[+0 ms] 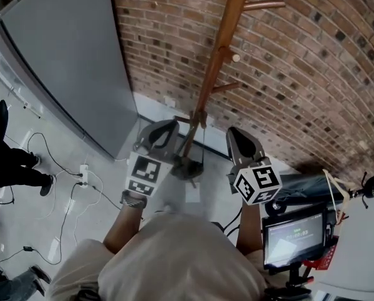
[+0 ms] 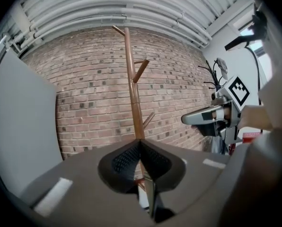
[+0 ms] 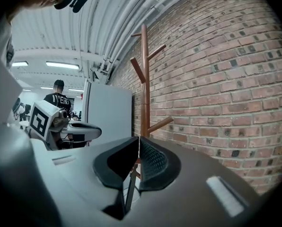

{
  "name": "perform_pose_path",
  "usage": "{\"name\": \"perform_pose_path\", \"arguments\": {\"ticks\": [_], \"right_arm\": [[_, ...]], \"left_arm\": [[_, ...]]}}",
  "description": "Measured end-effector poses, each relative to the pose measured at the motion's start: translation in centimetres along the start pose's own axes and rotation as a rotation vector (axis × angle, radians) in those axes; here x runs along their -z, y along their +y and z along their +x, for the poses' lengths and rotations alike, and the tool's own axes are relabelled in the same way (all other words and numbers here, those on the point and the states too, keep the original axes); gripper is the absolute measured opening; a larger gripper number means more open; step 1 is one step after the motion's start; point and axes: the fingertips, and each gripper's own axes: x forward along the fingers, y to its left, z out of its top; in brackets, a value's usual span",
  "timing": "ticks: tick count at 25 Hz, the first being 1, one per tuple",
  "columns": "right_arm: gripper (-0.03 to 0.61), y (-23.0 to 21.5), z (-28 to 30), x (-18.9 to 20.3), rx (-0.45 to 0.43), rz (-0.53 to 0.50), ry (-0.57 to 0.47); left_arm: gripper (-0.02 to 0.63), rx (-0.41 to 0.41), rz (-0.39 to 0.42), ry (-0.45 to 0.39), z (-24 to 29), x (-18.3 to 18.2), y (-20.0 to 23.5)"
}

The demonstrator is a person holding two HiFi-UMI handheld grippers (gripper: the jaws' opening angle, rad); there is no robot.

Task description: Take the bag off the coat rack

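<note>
Against the far brick wall (image 1: 300, 55), the head view shows the wooden coat rack (image 1: 207, 86), with the left gripper (image 1: 159, 133) and right gripper (image 1: 242, 142) side by side near its foot, where a dark shape (image 1: 187, 168) may be its base. In the left gripper view the jaws are pressed together and empty, with the rack straight ahead. The right gripper view shows the same.

The coat rack (image 1: 213, 68) is stood on the pale floor (image 1: 105, 165). Cables (image 1: 56, 162) and a power strip (image 1: 83, 173) are laid out at its left.
</note>
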Motion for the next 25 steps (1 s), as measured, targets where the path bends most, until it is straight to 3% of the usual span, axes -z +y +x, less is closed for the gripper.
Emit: {"name": "perform_pose_path", "arguments": {"ticks": [5,11,15,25], "right_arm": [[0.018,-1.0,1.3,0.9,0.044,0.023,0.024],[0.049,-2.0,3.4,3.7,0.024,0.024,0.080],[0.063,-2.0,5.2,6.8,-0.018,0.003,0.114],[0.124,-1.4,7.9,10.6,-0.144,0.012,0.177]], "left_arm": [[0.020,0.035,-0.017,0.028,1.4,1.2,0.7],[0.056,0.047,-0.014,0.113,3.4,4.7,0.3],[0.087,0.050,-0.038,0.179,4.3,7.8,-0.3],[0.123,0.077,-0.074,0.239,7.2,12.0,-2.3]]}}
